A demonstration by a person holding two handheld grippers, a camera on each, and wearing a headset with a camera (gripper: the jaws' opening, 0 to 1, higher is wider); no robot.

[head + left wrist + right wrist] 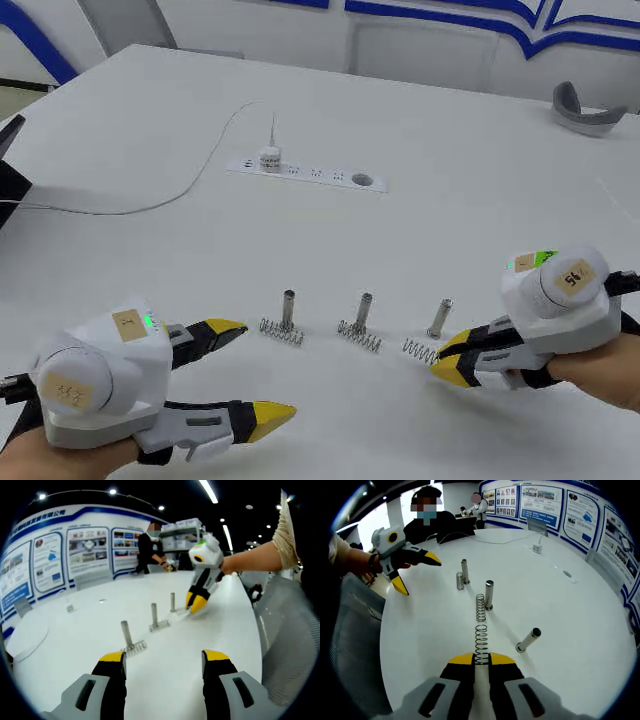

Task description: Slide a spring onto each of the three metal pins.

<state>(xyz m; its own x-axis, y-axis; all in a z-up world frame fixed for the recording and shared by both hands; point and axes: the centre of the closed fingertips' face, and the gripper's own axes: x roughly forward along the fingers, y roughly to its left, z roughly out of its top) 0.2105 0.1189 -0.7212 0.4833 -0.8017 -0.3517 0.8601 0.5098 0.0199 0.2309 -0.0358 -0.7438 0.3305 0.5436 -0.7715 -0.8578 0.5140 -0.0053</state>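
Springs, three of them, lie flat on the white table (150, 130), one at the foot of each standing pin, and not one is on a pin yet. The right gripper (481, 659) is in on the right spring (480, 642): jaws pinched together on its near end, the coil running straight out from the yellow tips along the tabletop. The right pin (529, 640) stands just beside that spring on its far side, apart from the jaws. Over on the left, the left gripper (262, 368) hovers with its jaws wide apart and nothing between them, near the left spring (281, 332) and a little to its left, with the left pin (288, 308) just beyond. Between the two ends, the middle spring (360, 337) lies at the base of the middle pin (364, 311), with no gripper at either. As for handling, this looks like thin wire, very light, soft along its length and likely to bow or flick out if squeezed hard. A gentle pinch across the coils at one end seems the best hold. That leaves the open far end free to go over the pin top. Gripped there, I'd expect the free length to droop and wobble, so the mouth would need lining up squarely with the pin.
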